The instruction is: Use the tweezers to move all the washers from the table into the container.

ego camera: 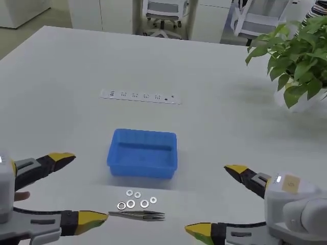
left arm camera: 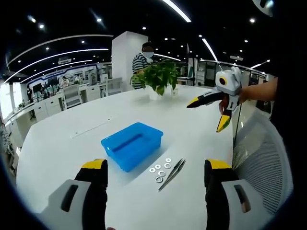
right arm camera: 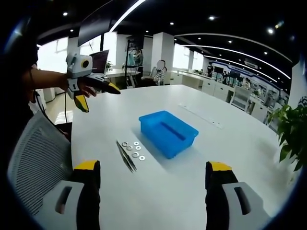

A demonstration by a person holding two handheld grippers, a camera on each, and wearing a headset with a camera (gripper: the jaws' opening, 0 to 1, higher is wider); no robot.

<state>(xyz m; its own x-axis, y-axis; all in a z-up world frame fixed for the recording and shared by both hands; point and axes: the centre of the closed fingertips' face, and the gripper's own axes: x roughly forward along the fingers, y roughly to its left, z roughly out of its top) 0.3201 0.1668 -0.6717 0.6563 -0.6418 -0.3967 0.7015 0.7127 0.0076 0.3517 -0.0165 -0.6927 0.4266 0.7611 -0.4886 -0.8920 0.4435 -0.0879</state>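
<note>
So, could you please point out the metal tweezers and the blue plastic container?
Metal tweezers [ego camera: 138,215], head view, mid-shaft.
Blue plastic container [ego camera: 142,170], head view, front wall.

An open-plan office. A big white table [ego camera: 61,76] carries a power strip [ego camera: 140,96]; swivel chairs [ego camera: 163,13] stand at twelve o'clock and a potted plant [ego camera: 296,56] at two. In the left gripper view, rows of desks [left arm camera: 48,103] sit at nine o'clock under long ceiling lights [left arm camera: 175,9].

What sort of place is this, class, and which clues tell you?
Probably an open-plan office: a large white table with a power strip, swivel office chairs behind it, and rows of desks under strip ceiling lights.
</note>
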